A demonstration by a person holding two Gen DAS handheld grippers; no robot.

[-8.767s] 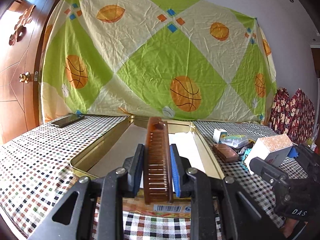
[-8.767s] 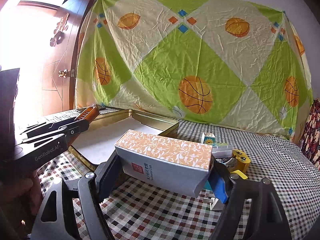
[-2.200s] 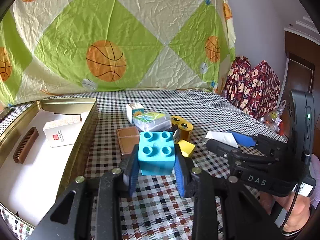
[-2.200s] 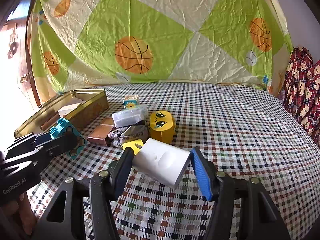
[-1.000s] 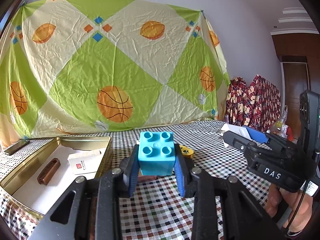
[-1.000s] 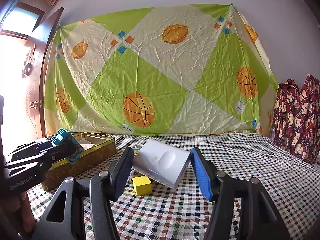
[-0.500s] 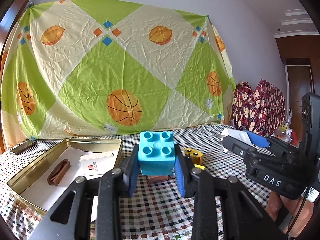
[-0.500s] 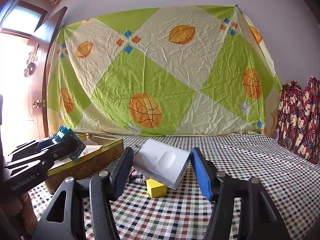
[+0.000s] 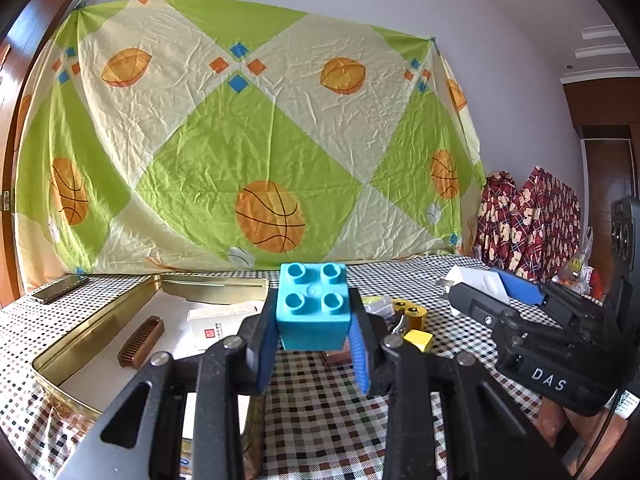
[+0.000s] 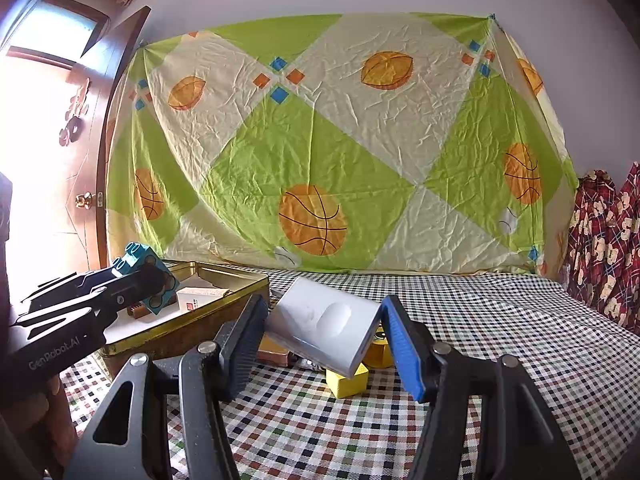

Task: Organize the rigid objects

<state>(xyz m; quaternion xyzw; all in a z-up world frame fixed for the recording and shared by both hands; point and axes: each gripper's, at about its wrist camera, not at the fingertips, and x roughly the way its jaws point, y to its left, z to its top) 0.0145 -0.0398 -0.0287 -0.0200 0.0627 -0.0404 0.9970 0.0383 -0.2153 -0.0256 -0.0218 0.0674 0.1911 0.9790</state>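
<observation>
My left gripper (image 9: 314, 332) is shut on a blue toy brick (image 9: 313, 304) and holds it above the checkered table, just right of the gold tin tray (image 9: 100, 320). In the tray lie a brown comb (image 9: 141, 342) and a white box with an orange patterned top (image 9: 218, 320). My right gripper (image 10: 324, 336) is shut on a white charger plug (image 10: 324, 326), held above the table; it also shows in the left wrist view (image 9: 476, 280). The left gripper with the brick shows at the left of the right wrist view (image 10: 144, 280).
A yellow cube (image 10: 347, 380), a yellow can with a face (image 9: 410, 314), a brown flat box (image 10: 274, 354) and a clear case (image 9: 376, 302) lie on the table right of the tray. A phone (image 9: 60, 288) lies at the far left. Patterned cushions (image 9: 528, 220) stand at the right.
Both grippers have swung left toward the tray, each still holding its object. The tray with the comb and box now sits closer in both views.
</observation>
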